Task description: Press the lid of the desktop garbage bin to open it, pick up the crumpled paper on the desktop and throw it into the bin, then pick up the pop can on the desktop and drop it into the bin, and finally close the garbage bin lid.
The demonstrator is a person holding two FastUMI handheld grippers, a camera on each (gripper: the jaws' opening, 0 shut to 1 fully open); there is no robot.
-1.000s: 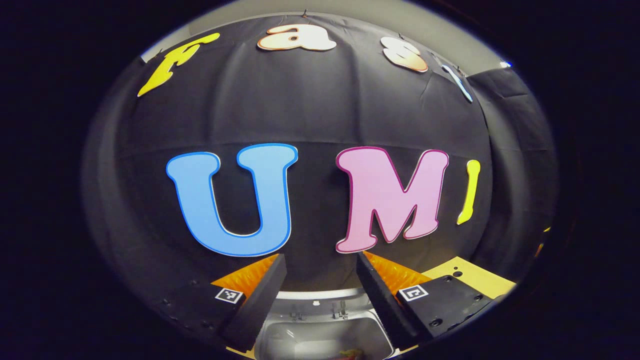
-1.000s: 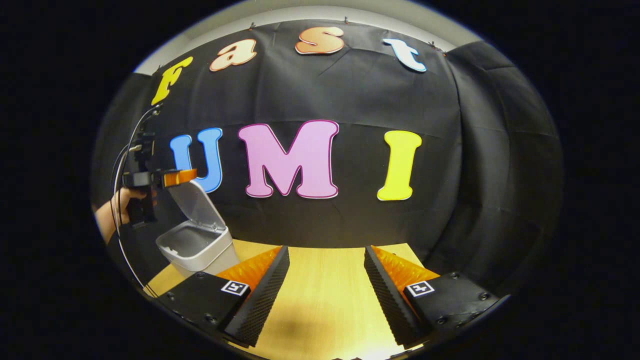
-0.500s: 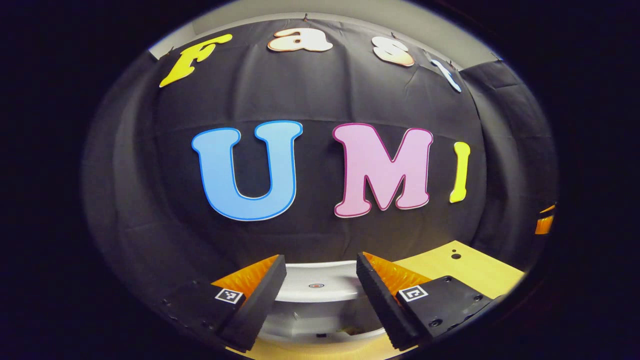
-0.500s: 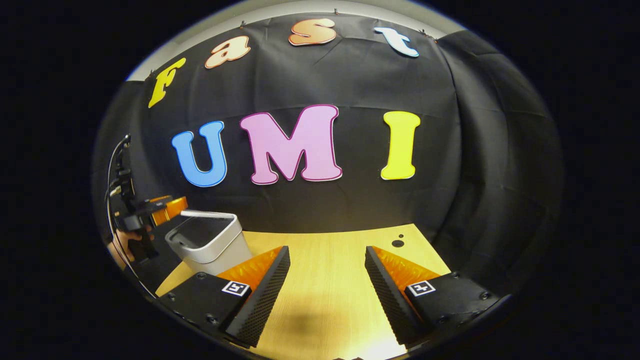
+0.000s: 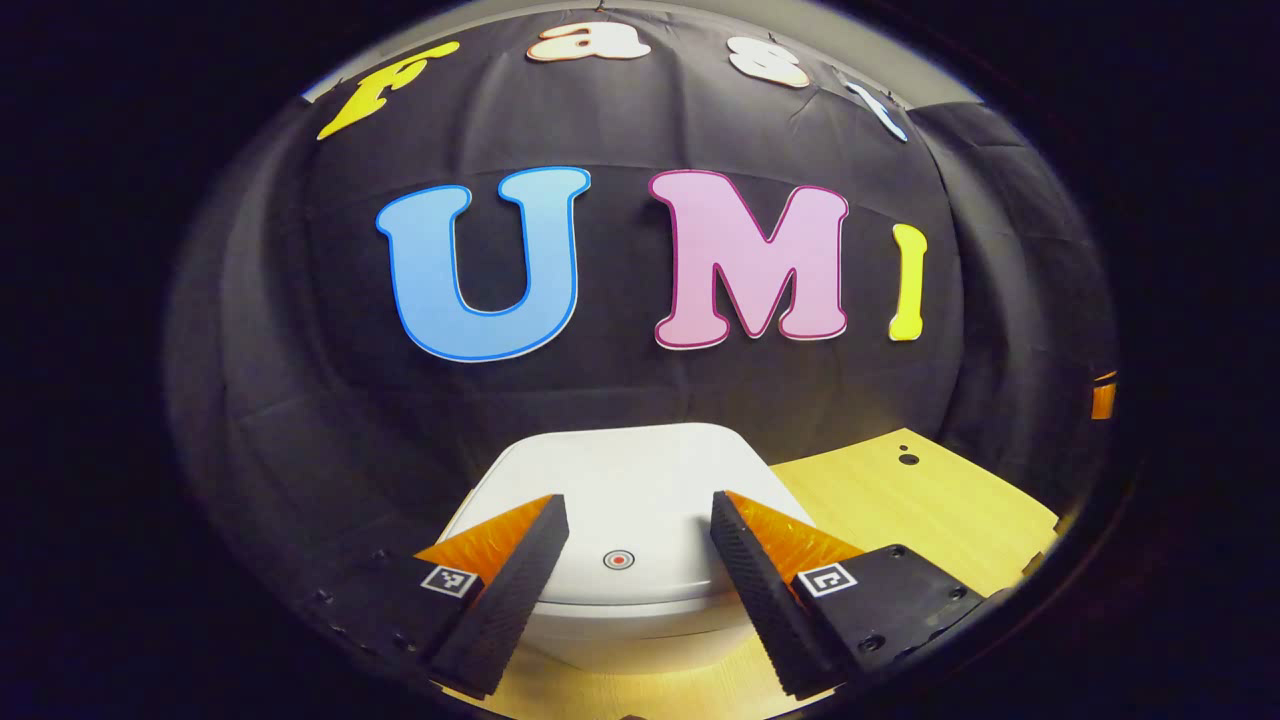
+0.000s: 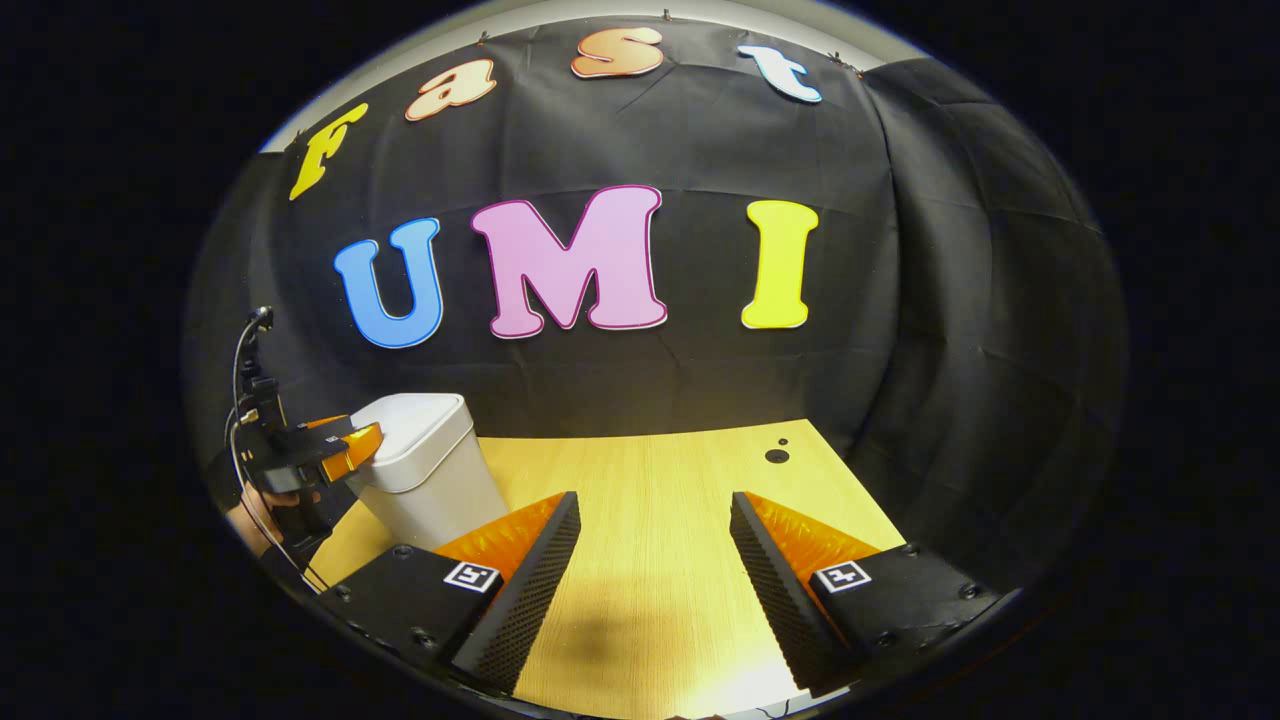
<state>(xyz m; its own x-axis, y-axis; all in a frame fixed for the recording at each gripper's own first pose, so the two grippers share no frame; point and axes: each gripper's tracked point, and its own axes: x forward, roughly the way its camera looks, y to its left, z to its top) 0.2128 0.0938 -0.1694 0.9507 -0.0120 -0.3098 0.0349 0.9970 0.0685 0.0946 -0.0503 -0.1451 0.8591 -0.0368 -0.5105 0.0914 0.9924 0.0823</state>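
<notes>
Desktop, light wood, runs from 6 to 3 o'clock in right gripper view; no paper or can lying on the part that shows.

Garbage bin, white, at 8 o'clock in right gripper view, standing on the desktop near the black wall. Its lid sits flat and down at 6 o'clock in left gripper view, small red round mark near the front edge.

Left gripper hangs at the lid's front edge, fingers spread wide either side of the mark, gripping nothing; whether it touches the lid can't be told. Also seen at 8 o'clock in right gripper view, with the hand holding it.

Right gripper spread wide, empty, over bare desktop, well apart from the bin.

Judgement: lid looks closed, so task appears at or near its end; bin contents hidden. Left: pull grippers clear.
</notes>
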